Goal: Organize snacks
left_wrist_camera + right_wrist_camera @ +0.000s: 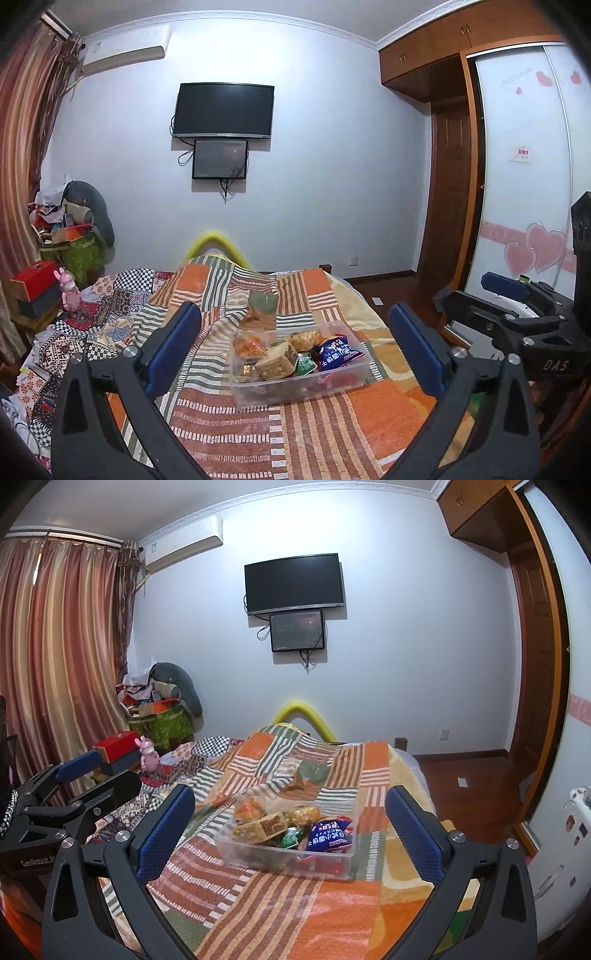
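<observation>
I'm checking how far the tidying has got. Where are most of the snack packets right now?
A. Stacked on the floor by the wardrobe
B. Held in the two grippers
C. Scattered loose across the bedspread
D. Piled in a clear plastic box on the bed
D: the snack packets sit piled inside the clear plastic box on the patchwork bedspread, while the left gripper and right gripper are both open and hold nothing.

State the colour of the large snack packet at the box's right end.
Blue snack packet; clearest from the right wrist.
</observation>
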`<action>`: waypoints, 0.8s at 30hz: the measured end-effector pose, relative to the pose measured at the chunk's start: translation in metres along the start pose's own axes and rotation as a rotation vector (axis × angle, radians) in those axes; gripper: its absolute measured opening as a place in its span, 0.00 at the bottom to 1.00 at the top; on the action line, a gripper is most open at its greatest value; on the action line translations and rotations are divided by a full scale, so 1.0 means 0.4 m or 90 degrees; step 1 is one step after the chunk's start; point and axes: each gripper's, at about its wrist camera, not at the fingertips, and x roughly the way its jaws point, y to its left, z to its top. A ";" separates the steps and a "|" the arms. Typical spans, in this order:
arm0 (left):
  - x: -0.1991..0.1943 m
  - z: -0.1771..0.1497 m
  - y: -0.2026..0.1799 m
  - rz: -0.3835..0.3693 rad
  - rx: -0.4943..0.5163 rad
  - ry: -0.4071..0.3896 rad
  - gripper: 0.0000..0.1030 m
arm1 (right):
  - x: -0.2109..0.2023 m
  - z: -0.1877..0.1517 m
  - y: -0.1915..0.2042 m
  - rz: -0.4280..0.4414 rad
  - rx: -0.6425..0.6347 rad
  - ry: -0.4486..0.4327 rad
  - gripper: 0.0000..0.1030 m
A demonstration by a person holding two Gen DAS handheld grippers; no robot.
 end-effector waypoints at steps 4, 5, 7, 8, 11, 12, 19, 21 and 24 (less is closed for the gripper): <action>0.001 -0.001 -0.002 0.001 0.001 0.000 1.00 | -0.001 -0.002 -0.002 -0.001 0.000 0.000 1.00; 0.002 -0.002 -0.003 0.001 0.001 0.000 1.00 | -0.001 -0.001 -0.002 -0.001 0.000 0.000 1.00; 0.003 -0.002 -0.004 0.001 0.001 0.001 1.00 | -0.001 -0.001 -0.002 -0.002 0.000 -0.001 1.00; 0.004 -0.003 -0.005 0.001 0.001 0.001 1.00 | -0.001 -0.001 -0.002 -0.002 0.000 -0.001 1.00; 0.002 -0.002 -0.003 0.000 0.001 0.001 1.00 | -0.003 0.001 -0.005 -0.002 0.003 -0.002 1.00; 0.002 -0.003 -0.002 -0.001 0.001 0.001 1.00 | -0.003 0.002 -0.005 -0.002 0.004 -0.002 1.00; 0.005 -0.006 -0.008 -0.003 0.001 0.002 1.00 | -0.003 0.004 -0.007 -0.003 0.006 -0.002 1.00; 0.007 -0.008 -0.008 -0.005 0.002 0.001 1.00 | -0.004 0.004 -0.007 -0.004 0.006 -0.002 1.00; 0.008 -0.010 -0.015 -0.006 0.006 0.001 1.00 | -0.006 0.004 -0.007 -0.005 0.008 -0.003 1.00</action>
